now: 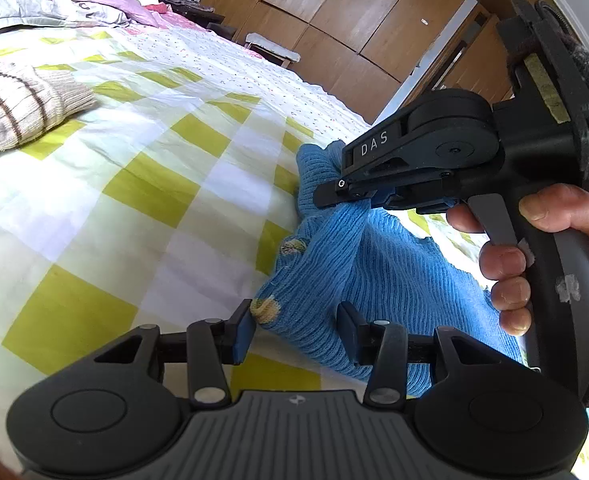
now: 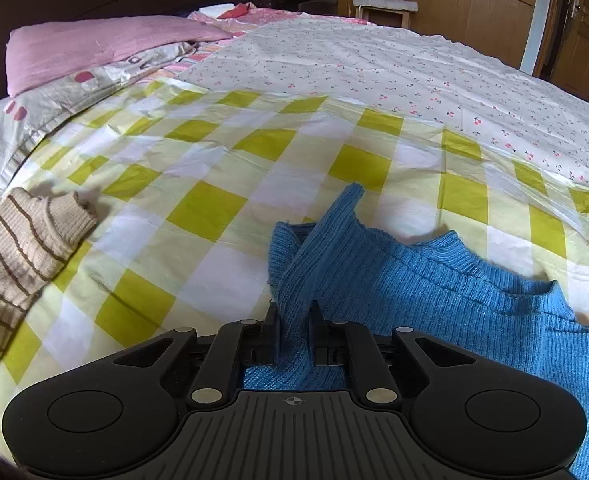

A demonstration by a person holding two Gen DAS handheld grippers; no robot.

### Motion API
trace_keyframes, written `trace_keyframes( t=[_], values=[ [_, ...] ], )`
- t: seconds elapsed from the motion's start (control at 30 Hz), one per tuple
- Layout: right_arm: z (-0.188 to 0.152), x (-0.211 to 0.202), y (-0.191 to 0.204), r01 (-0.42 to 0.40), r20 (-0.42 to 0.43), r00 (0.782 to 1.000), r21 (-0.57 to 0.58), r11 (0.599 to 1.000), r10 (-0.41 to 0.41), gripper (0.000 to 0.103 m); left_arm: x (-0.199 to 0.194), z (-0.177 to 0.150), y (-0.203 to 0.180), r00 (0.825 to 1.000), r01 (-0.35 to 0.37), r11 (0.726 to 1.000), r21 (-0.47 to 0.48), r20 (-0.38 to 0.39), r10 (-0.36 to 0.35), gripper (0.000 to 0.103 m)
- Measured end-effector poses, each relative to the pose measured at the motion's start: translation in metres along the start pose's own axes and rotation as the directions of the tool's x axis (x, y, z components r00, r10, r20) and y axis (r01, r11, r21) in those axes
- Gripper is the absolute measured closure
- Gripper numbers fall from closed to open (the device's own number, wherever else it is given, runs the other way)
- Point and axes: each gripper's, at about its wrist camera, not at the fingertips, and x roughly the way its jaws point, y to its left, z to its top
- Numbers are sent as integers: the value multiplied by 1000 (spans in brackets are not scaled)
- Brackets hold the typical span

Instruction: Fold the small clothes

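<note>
A small blue knit sweater (image 1: 358, 264) lies on the checked bedspread (image 1: 134, 184); it also shows in the right wrist view (image 2: 434, 292). My left gripper (image 1: 296, 330) is open, its fingers on either side of the sweater's lower edge near a yellow patch (image 1: 266, 308). My right gripper (image 2: 293, 330) is shut on a fold of the blue sweater and lifts it; in the left wrist view the right gripper (image 1: 346, 196) pinches the cloth from the right. A beige striped knit garment (image 1: 18, 100) lies at the left and shows in the right wrist view (image 2: 18, 248).
A pink pillow (image 2: 94, 44) lies at the head of the bed. A floral sheet (image 2: 414, 72) covers the far side. Wooden wardrobes (image 1: 334, 8) and a small stool (image 2: 386, 4) stand beyond the bed.
</note>
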Motion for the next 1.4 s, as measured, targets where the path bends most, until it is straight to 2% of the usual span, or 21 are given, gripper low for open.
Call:
trace_keyframes(
  t=[0.07, 0.13, 0.23, 0.33, 0.53, 0.77, 1.13, 1.4],
  values=[
    [0, -8, -7, -22, 15, 1000, 19, 1000, 22, 91, 1, -2, -6, 1000, -15, 1000, 17, 6, 15, 55],
    [0, -16, -16, -42, 32, 999, 43, 998, 40, 92, 2, -2, -15, 1000, -27, 999, 41, 12, 27, 69],
    [-2, -31, -33, -72, 62, 996, 88, 994, 66, 92, 2, 3, -30, 1000, -22, 998, 57, 22, 21, 82],
    [-5, -50, -57, -95, 106, 991, 137, 986, 81, 92, -4, 10, -52, 999, 3, 996, 90, 51, -7, 86],
    [-16, -91, -119, -135, 187, 978, 252, 958, 89, 92, -8, 14, -112, 993, 77, 972, 221, 74, -95, 86],
    [-43, -119, -182, -144, 240, 969, 353, 925, 59, 92, 8, 2, -170, 988, 141, 938, 316, 22, -156, 86],
    [-103, -117, -252, -159, 245, 969, 493, 856, 39, 92, 31, -36, -225, 986, 168, 888, 428, -82, -147, 86],
    [-143, -101, -283, -180, 221, 973, 560, 808, 64, 92, 43, -67, -243, 985, 158, 851, 500, -145, -98, 86]
  ],
)
